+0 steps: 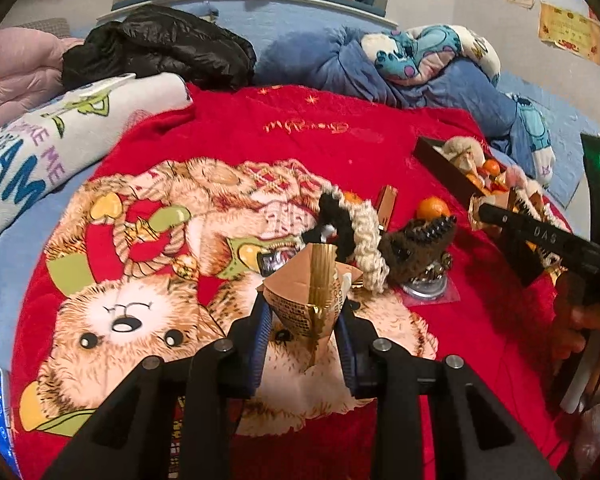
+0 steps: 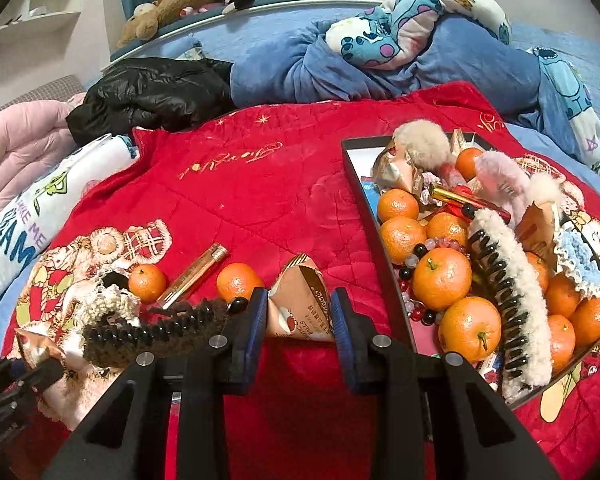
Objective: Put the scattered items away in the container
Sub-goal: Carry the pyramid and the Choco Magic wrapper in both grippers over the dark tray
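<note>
Nearest our left camera, the left gripper (image 1: 303,322) pinches a tan and gold snack packet (image 1: 306,300) between its blue pads, held above the red bear-print blanket (image 1: 228,140). On our right side, the right gripper (image 2: 300,314) clamps a second packet (image 2: 300,304), pinkish with a gold edge, just left of the black tray (image 2: 384,272). That tray lies on the blanket's right part and holds many mandarins (image 2: 442,278), a cream fluffy hair claw (image 2: 508,296), a pink one (image 2: 500,180), beads and more packets. Still loose on the blanket we see two mandarins (image 2: 239,282), one of them beside a gold tube (image 2: 194,276), a brown fluffy hair claw (image 2: 156,334) and a cream crocheted scrunchie (image 2: 108,304). Behind lie a black jacket (image 2: 148,96) and a blue duvet (image 2: 420,64). From the left view, the person's hand (image 1: 580,332) grips the right tool's handle near the tray.
</note>
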The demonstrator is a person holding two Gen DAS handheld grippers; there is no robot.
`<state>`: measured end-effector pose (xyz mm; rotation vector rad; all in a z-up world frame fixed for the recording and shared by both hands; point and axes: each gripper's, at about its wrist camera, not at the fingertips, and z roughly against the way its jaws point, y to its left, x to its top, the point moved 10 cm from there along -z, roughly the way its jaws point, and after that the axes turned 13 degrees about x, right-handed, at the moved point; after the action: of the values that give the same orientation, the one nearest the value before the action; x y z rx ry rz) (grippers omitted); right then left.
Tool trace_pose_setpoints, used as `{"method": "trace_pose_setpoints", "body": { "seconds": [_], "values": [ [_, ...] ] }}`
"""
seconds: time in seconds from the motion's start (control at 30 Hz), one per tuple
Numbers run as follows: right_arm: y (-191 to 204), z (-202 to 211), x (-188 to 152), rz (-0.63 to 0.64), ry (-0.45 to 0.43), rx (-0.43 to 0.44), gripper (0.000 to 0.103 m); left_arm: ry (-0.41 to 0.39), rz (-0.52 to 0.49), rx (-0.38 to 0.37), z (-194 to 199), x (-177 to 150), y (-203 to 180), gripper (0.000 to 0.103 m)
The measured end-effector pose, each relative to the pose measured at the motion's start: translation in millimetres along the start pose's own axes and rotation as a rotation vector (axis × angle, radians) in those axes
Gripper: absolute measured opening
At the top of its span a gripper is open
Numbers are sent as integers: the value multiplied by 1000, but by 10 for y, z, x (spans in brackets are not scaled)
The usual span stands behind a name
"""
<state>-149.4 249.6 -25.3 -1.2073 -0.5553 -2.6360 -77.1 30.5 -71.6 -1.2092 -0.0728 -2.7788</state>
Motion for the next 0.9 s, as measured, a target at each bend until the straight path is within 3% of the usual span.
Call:
{"method": "trace_pose_setpoints", "body": {
  "seconds": [0.53, 0.9],
  "values": [
    [56, 162, 42, 5, -46, 2, 31, -36, 4, -43, 173, 169, -427, 32],
    [-263, 486, 59, -1, -71, -42, 31, -58, -46, -113, 297, 246, -1023, 32]
  ]
}}
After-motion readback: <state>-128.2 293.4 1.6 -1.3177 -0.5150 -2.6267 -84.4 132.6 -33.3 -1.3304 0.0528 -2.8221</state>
